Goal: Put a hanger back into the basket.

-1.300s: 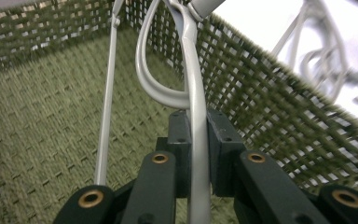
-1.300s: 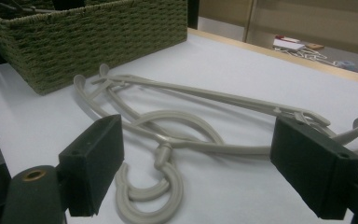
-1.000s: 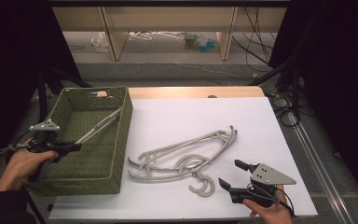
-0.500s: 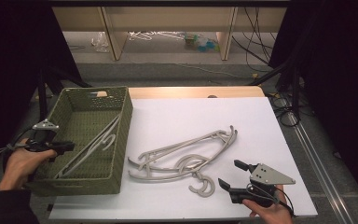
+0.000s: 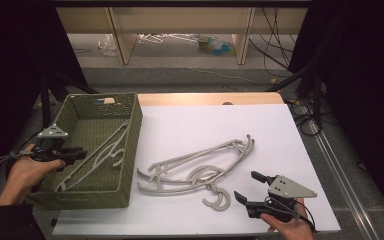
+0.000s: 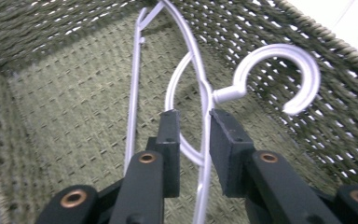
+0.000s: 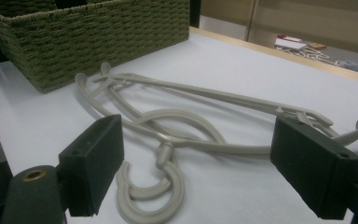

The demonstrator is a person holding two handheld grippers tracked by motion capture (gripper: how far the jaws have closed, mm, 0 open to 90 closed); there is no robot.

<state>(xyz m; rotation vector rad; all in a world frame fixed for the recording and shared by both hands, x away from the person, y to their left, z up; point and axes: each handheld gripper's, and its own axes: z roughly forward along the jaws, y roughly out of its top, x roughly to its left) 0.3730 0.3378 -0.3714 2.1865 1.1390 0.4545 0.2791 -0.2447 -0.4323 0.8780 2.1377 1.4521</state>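
A white tabletop carries a green woven basket holding a thin, pale plastic hanger. The left gripper has just been opening; its jaws stand released, the hanger's neck between them. The right gripper gapes before stacked hangers.

White sheet covers the table; cables and clutter lie on the floor behind.

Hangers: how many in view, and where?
3. One white plastic hanger lies in the green woven basket; two grey plastic hangers lie stacked on the white table, so another may be hidden.
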